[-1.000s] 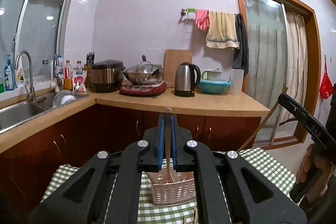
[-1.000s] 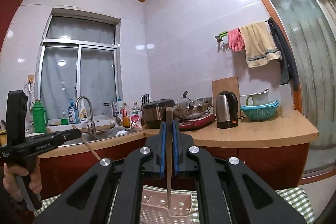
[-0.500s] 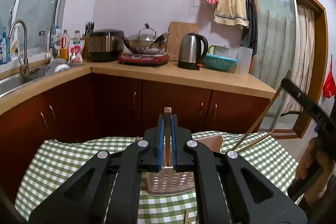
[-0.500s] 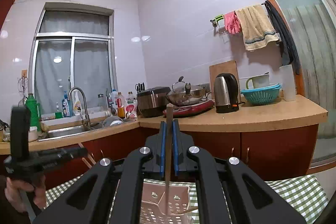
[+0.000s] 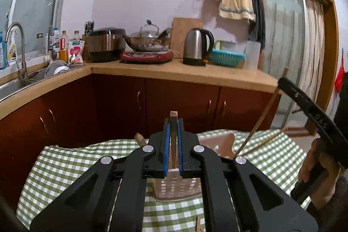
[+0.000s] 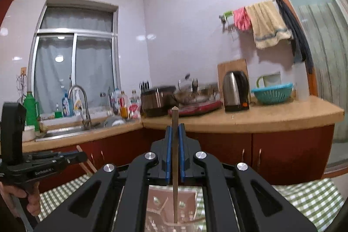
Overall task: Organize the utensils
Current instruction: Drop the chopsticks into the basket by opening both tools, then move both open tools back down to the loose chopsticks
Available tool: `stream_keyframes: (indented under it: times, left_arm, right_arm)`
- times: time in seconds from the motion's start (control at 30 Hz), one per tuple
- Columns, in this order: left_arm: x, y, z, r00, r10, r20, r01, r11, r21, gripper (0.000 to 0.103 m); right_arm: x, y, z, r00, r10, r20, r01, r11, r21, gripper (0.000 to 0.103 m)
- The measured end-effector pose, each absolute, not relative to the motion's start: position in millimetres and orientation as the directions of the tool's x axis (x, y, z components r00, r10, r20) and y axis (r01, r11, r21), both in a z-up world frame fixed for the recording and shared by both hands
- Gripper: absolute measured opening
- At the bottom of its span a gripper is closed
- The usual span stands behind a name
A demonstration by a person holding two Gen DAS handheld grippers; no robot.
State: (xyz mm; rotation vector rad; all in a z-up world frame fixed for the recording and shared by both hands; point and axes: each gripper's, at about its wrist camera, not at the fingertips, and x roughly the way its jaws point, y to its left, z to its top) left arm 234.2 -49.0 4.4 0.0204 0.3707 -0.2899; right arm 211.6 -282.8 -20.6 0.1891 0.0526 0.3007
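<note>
The left gripper point(image 5: 173, 134) was clamped shut, tilted slightly down; the right gripper point(image 6: 175, 138) was clamped shut and level, each held by a hand point(image 5: 315, 169).

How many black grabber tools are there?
2. The left gripper pinches the left chopstick; the right gripper pinches the right chopstick. Both are by the basket. None seems hidden.
</note>
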Motion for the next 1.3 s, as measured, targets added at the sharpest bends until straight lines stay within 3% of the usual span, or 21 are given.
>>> stream_keyframes:
  times: [0.1,0.17,0.23,0.43,0.8,1.03,1.3]
  left_arm:
    - [233,-53,-6,0.886,-0.270,-0.376,0.287,0.958,-0.011,0.011]
    - [231,-54,-11,0.884,-0.271,-0.382,0.290,0.957,-0.007,0.026]
    - [229,-54,-14,0.883,-0.273,-0.382,0.291,0.957,-0.012,0.045]
    - [217,-50,-18,0.882,-0.275,-0.383,0.284,0.958,-0.033,0.060]
    - [165,-44,-35,0.894,-0.237,-0.381,0.262,0.965,0.014,0.064]
    - [126,-40,-71,0.887,-0.175,-0.428,0.228,0.971,0.076,0.064]
    - [85,-24,-112,0.857,-0.141,-0.496,0.197,0.978,0.062,0.063]
  right_arm:
    - [216,-281,-36,0.949,0.302,-0.089,-0.279,0.937,0.208,0.013]
    - [212,-280,-43,0.949,0.297,-0.109,-0.270,0.940,0.206,0.037]
    - [206,-280,-47,0.949,0.291,-0.118,-0.264,0.943,0.204,0.045]
    - [190,-282,-44,0.948,0.288,-0.133,-0.259,0.945,0.200,0.051]
    - [127,-291,-54,0.957,0.247,-0.150,-0.220,0.959,0.179,0.053]
    - [84,-294,-98,0.951,0.220,-0.218,-0.190,0.970,0.151,0.053]
    - [49,-295,-149,0.917,0.237,-0.322,-0.210,0.971,0.116,0.048]
